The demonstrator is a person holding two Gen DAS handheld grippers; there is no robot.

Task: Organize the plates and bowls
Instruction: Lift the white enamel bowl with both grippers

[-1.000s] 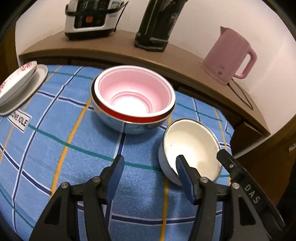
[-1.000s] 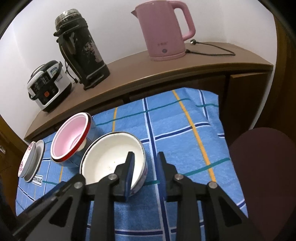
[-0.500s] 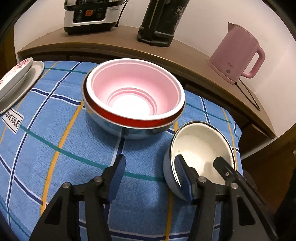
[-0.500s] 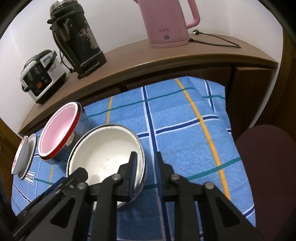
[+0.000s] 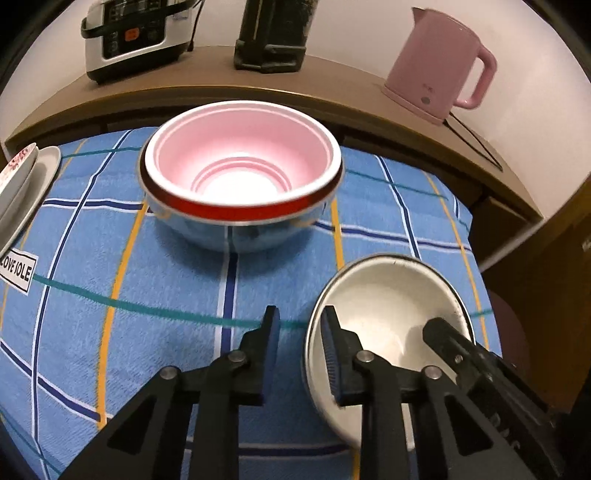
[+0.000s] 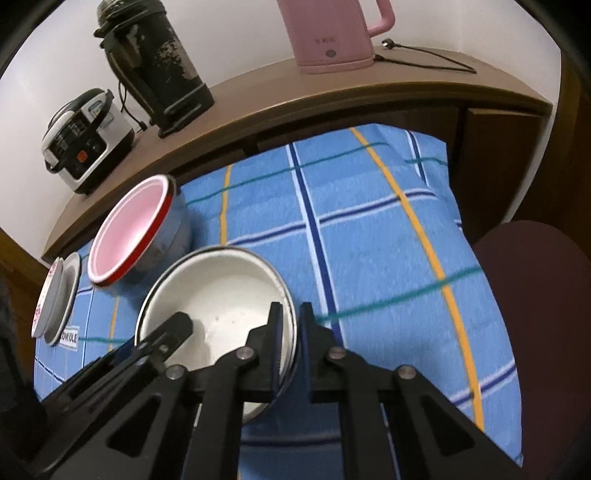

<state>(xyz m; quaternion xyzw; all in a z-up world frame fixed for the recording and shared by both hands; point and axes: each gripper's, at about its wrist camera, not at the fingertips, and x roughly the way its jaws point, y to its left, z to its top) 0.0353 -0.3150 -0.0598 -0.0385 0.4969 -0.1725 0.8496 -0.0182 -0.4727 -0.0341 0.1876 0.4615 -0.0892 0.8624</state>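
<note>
A white enamel bowl (image 5: 391, 306) sits on the blue checked cloth (image 5: 147, 295). My left gripper (image 5: 300, 328) straddles its left rim, one finger inside and one outside. Its jaws are closing, and a gap still shows at the outer pad. My right gripper (image 6: 291, 314) is shut on the opposite rim of the white bowl (image 6: 221, 295). Each gripper's finger shows inside the bowl in the other's view. Behind stands a larger steel bowl (image 5: 240, 177) with a pink inside and a red band. Stacked plates (image 5: 26, 184) lie at the far left.
A wooden shelf (image 5: 332, 96) runs behind the table with a rice cooker (image 5: 136, 33), a dark tall appliance (image 5: 273, 33) and a pink kettle (image 5: 439, 70) with its cord. A dark red stool (image 6: 535, 295) stands off the table's right edge.
The left jaws have narrowed a lot around the white bowl's left rim. The right jaws have shut fully on its other rim. Both grippers have barely shifted.
</note>
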